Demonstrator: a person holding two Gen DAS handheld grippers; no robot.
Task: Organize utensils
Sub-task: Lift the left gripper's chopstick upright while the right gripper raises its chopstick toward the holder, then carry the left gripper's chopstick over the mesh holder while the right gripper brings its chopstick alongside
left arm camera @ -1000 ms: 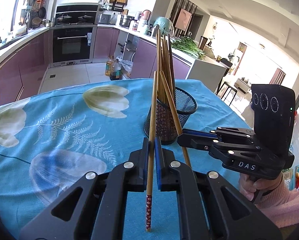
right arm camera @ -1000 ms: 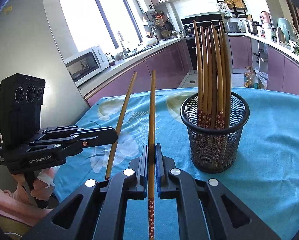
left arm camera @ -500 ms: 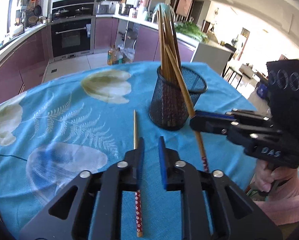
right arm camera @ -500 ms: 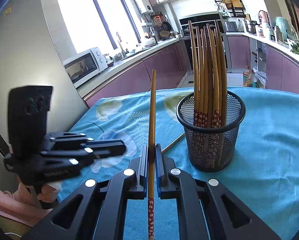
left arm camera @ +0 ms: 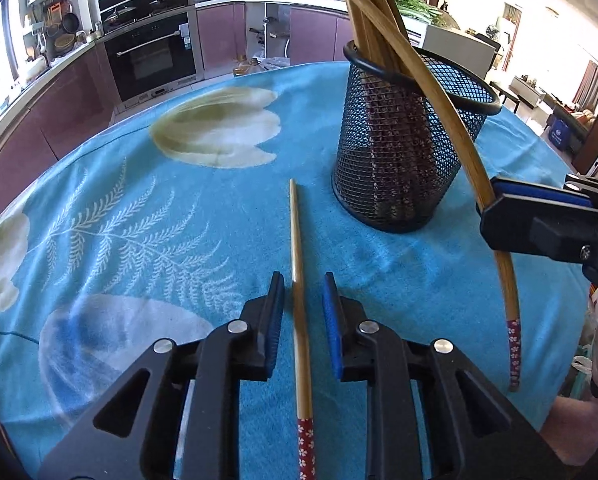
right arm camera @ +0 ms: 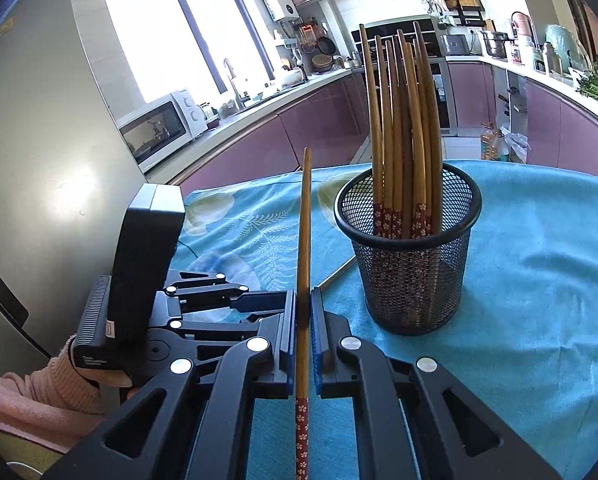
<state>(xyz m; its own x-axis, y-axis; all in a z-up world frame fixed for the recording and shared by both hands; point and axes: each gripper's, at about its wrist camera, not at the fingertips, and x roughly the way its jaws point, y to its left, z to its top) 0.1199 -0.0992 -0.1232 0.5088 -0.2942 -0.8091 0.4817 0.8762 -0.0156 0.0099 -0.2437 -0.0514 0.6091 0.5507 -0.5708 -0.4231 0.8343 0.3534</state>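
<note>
A black mesh holder stands on the blue tablecloth with several wooden chopsticks upright in it; it also shows in the right wrist view. My left gripper is open, its jaws on either side of a chopstick lying flat on the cloth. My right gripper is shut on another chopstick and holds it upright, left of the holder. In the left wrist view the right gripper holds that chopstick beside the holder's right side.
The table has a blue floral cloth; its right edge drops off near the right gripper. Kitchen counters and an oven lie behind. A microwave sits on the counter at left.
My left gripper opened and let its chopstick go; it now lies flat on the cloth. The left gripper tilted down and moved closer to the holder. The right gripper kept its chopstick.
</note>
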